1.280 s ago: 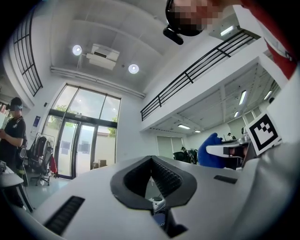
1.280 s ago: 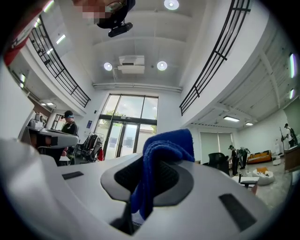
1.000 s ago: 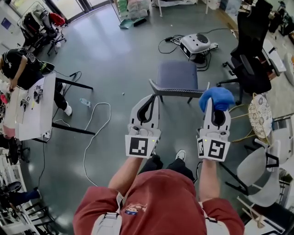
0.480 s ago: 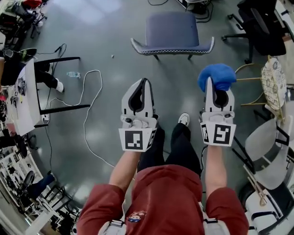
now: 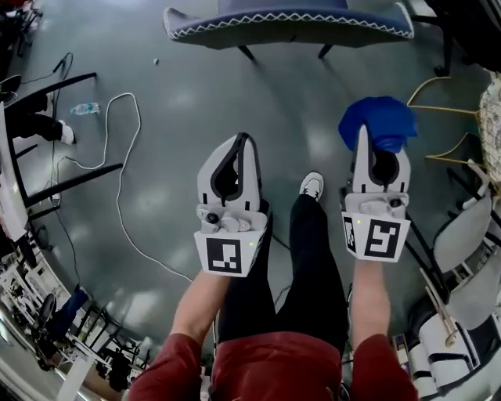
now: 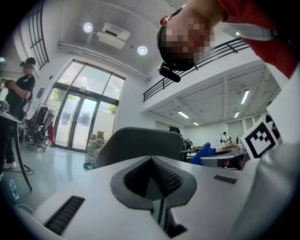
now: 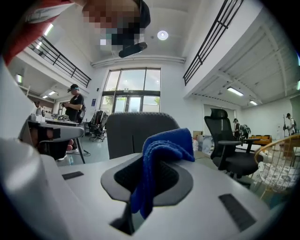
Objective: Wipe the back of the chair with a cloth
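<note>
Head view: my right claw (image 5: pixel 364 137) is clamped on the blue cloth (image 5: pixel 378 121), whose bulk bunches ahead of the tips so that, I judge, fabric rather than plastic will meet the chair (image 5: pixel 290 21). The chair stands ahead on the floor (image 5: pixel 180 102), well apart from both claws. My left claw (image 5: pixel 245 145) is pressed together on nothing, level alongside. No container takes part.

The right gripper (image 7: pixel 149 174) has its jaws clamped together on a blue cloth (image 7: pixel 166 143) (folded, drooping over the tips). Just ahead stands a grey chair (image 7: pixel 133 133), with a black office chair (image 7: pixel 229 150) to the right.
</note>
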Available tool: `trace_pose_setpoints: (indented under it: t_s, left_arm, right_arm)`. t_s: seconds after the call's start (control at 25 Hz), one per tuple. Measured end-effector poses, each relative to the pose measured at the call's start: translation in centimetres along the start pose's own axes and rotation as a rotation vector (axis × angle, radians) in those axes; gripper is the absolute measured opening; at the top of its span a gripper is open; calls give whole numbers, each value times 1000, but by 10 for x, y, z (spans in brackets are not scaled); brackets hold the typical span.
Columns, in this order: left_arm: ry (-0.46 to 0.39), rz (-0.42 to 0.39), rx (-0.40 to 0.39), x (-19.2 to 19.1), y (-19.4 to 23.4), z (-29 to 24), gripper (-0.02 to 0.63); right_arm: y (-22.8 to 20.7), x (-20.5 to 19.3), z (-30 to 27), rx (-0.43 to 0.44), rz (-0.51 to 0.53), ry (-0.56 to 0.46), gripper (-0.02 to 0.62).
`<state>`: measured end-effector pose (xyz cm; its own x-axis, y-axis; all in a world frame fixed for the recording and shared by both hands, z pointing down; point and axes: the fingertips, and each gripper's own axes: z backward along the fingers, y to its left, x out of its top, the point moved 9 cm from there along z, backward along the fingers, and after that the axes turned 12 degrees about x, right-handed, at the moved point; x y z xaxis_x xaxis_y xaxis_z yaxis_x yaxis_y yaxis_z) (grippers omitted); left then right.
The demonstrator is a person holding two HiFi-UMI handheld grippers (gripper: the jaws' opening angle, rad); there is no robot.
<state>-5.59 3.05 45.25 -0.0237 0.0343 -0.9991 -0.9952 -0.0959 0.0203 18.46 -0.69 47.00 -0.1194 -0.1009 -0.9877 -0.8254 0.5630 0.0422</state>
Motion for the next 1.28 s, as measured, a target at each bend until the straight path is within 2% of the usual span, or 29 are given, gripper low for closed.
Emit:
trace_pose_setpoints:
  t_s: [0.12, 0.24, 0.48, 0.76, 0.96, 1.28]
  left_arm:
    - [4, -24, -21, -58, 2, 8, 14]
    - [24, -15, 9, -110, 9, 12, 14]
    - [70, 16, 57, -169, 7, 16, 14]
    - [91, 24, 69, -183, 12, 10, 14]
    - [71, 56, 114, -179, 15, 0, 14]
    - [88, 54, 139, -179, 20, -6, 14]
  right_arm:
    - [7, -57, -9, -4, 13, 40, 60]
    - [13, -111, -20, 14, 41, 81, 60]
    - [13, -184, -26, 23, -14, 135, 60]
    - [-9, -221, -64, 8, -32, 208, 60]
    - [-47, -228, -95, -26, -34, 232, 60]
    - [-91, -237, -148, -37, 17, 320, 60]
